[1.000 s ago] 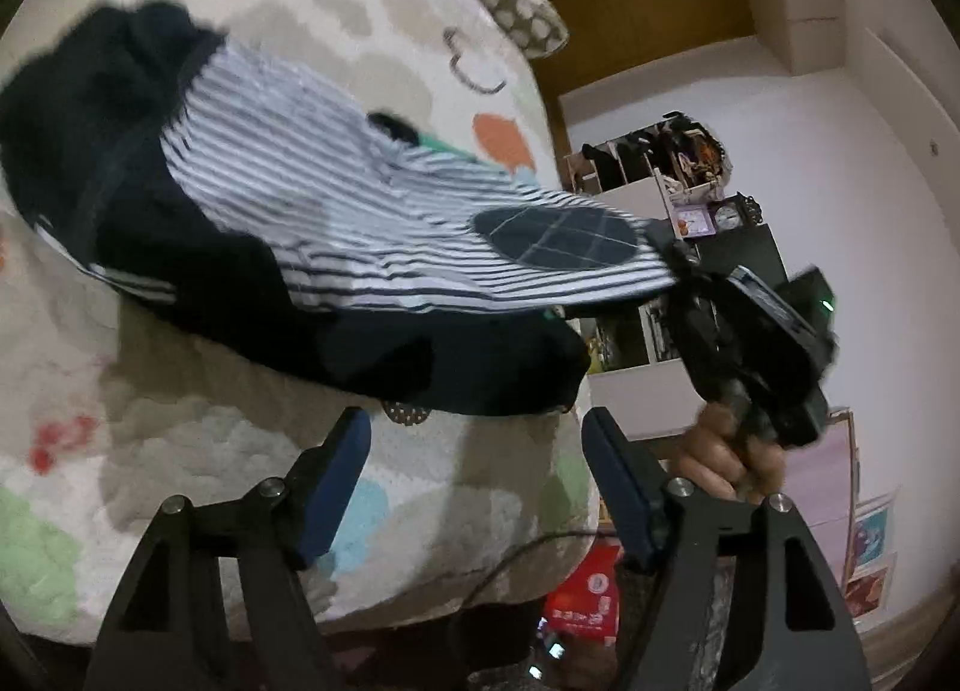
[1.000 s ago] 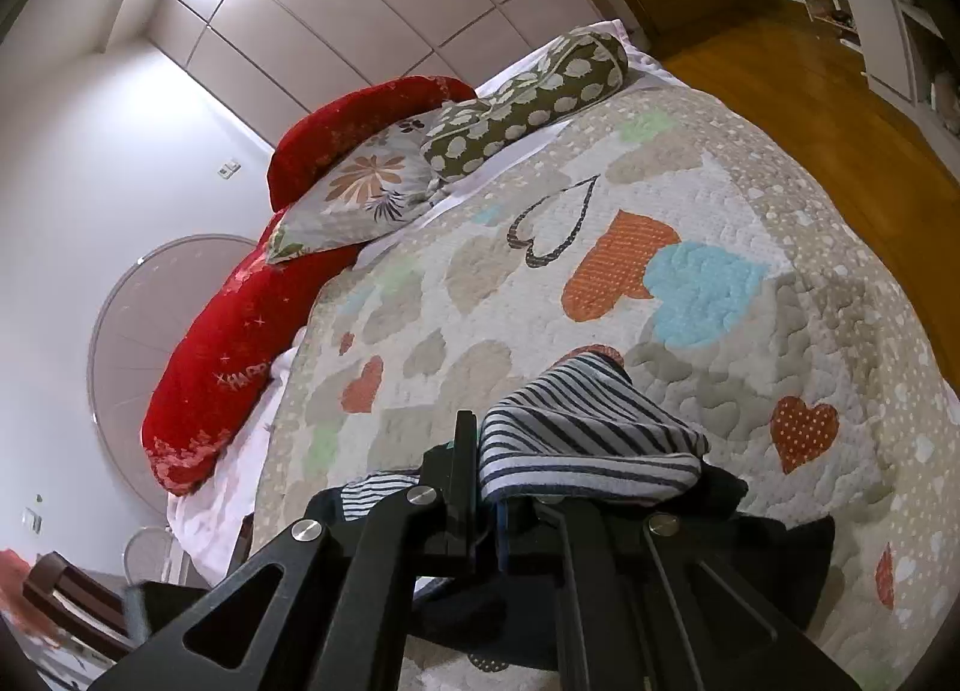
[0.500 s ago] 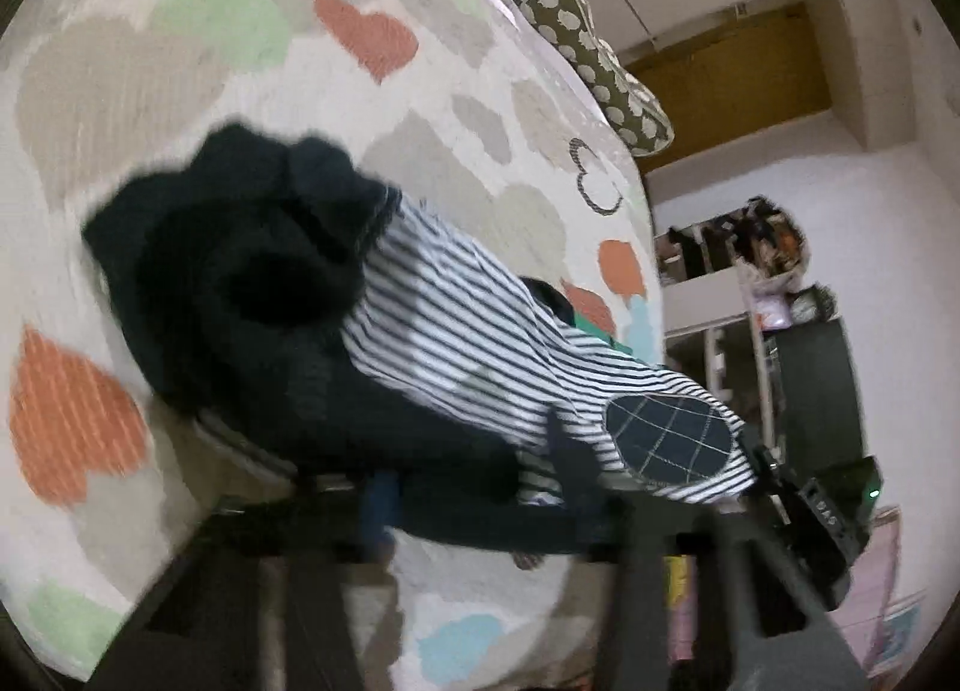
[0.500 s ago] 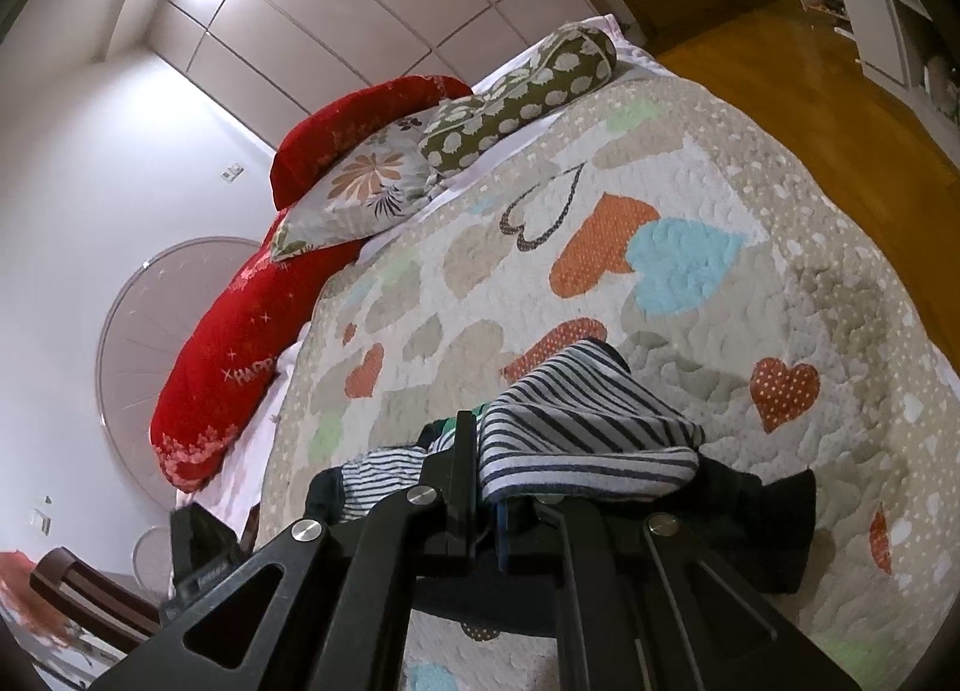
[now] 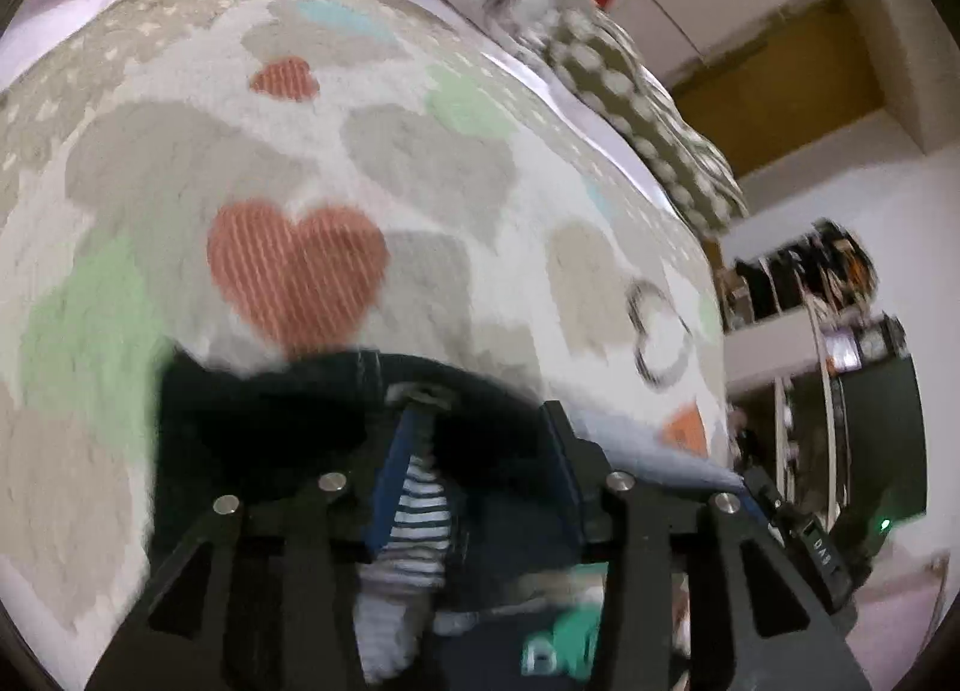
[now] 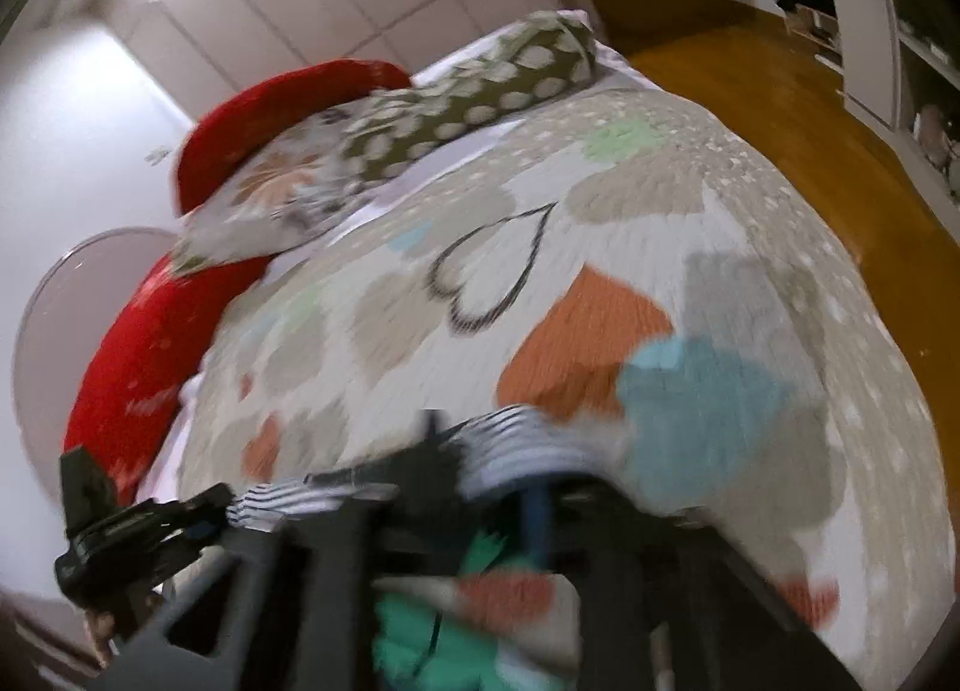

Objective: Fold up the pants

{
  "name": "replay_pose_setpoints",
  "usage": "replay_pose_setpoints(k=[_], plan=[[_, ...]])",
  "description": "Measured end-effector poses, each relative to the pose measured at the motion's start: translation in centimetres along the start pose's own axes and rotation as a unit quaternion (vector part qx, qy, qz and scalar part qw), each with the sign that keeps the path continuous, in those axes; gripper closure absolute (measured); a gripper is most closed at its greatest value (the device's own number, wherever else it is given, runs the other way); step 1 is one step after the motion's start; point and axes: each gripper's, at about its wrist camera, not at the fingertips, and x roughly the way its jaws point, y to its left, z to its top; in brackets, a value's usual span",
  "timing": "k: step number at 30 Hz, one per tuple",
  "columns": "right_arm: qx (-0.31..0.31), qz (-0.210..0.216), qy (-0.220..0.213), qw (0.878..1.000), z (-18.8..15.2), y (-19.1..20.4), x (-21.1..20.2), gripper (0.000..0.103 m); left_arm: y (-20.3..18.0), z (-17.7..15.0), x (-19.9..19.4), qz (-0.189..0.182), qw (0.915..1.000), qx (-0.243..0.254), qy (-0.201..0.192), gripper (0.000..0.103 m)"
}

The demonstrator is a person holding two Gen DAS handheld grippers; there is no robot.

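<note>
The pants (image 5: pixel 282 421) are dark navy with a black-and-white striped lining (image 5: pixel 420 517). In the left wrist view they lie bunched on the heart-print quilt, right under and between the fingers. My left gripper (image 5: pixel 474 433) has its jaws apart around the dark waistband fabric. In the right wrist view, blurred, the striped fabric (image 6: pixel 516 451) sits at the fingers of my right gripper (image 6: pixel 486 487). The jaws show a gap and cloth lies between them. A green print (image 6: pixel 432 625) shows under the right gripper. The left gripper's body (image 6: pixel 132 523) appears at lower left.
The heart-print quilt (image 5: pixel 372 163) covers the bed. Red, floral and dotted pillows (image 6: pixel 432 121) lie at the head. Wood floor (image 6: pixel 750 91) and white shelves (image 6: pixel 870 13) stand beyond the bed's right side. A cluttered shelf unit (image 5: pixel 798 295) stands off the bed.
My left gripper dropped down onto the dark waistband, with its jaws now around the fabric. My right gripper moved forward with the striped leg over the pants; its jaws look parted now.
</note>
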Motion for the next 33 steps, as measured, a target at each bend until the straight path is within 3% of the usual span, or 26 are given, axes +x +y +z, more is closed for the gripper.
replay_pose_setpoints(k=[1, 4, 7, 13, 17, 18, 19, 20, 22, 25, 27, 29, 30, 31, 33], plan=[[0.003, -0.013, -0.002, 1.000, 0.8, -0.3, 0.9, 0.041, 0.2, 0.4, -0.1, -0.005, 1.0000, -0.005, -0.002, 0.055], [0.001, -0.059, -0.017, 0.998, 2.7, -1.4, 2.6, 0.039, 0.8, 0.9, -1.4, -0.041, 0.9991, -0.007, -0.004, 0.047], [0.006, -0.068, -0.025, 0.997, 3.5, -3.2, 2.2, 0.038, 1.1, 0.3, -3.4, -0.052, 0.9986, 0.011, -0.008, 0.037], [0.031, -0.092, -0.030, 0.995, 1.9, -7.2, -0.5, 0.036, 2.3, -4.0, -7.7, 0.015, 0.9969, 0.075, -0.020, 0.034], [0.031, -0.102, -0.008, 0.994, 0.4, -8.2, 0.5, 0.036, 4.1, -6.8, -9.1, 0.051, 0.9954, 0.078, -0.020, 0.033], [0.028, -0.098, 0.000, 0.995, 0.2, -8.1, 1.1, 0.041, 4.7, -7.4, -9.2, 0.057, 0.9957, 0.071, -0.015, 0.033], [0.023, -0.089, 0.008, 0.996, 0.1, -7.9, 1.5, 0.074, 5.4, -8.0, -9.3, 0.060, 0.9962, 0.062, -0.013, 0.033], [0.020, -0.078, 0.017, 0.997, 0.1, -7.7, 1.8, 0.089, 6.1, -8.4, -9.2, 0.063, 0.9965, 0.054, -0.011, 0.033], [0.025, -0.090, 0.009, 0.996, 0.0, -7.6, 1.3, 0.089, 7.2, -9.2, -8.5, 0.087, 0.9952, 0.044, -0.006, 0.031], [0.032, -0.149, 0.006, 0.988, -0.1, -8.2, 0.6, 0.089, 8.2, -10.3, -7.5, 0.104, 0.9936, 0.045, 0.006, 0.031], [0.033, -0.168, 0.002, 0.985, -0.5, -8.6, -0.3, 0.078, 8.0, -11.1, -6.5, 0.107, 0.9920, 0.065, 0.019, 0.026], [0.040, -0.149, -0.012, 0.988, -1.3, -9.0, -2.3, 0.053, 7.2, -12.0, -5.5, 0.119, 0.9876, 0.102, 0.012, 0.017], [0.044, -0.128, -0.025, 0.990, -2.1, -9.2, -3.7, 0.049, 6.8, -12.2, -5.2, 0.122, 0.9858, 0.115, 0.010, 0.011], [0.044, -0.112, -0.031, 0.992, -2.8, -9.3, -4.9, 0.042, 6.3, -12.4, -4.8, 0.125, 0.9837, 0.129, 0.009, 0.010], [0.030, -0.087, -0.029, 0.995, -5.2, -9.6, -7.2, 0.040, 5.7, -12.7, -3.8, 0.136, 0.9785, 0.155, 0.008, 0.012]])
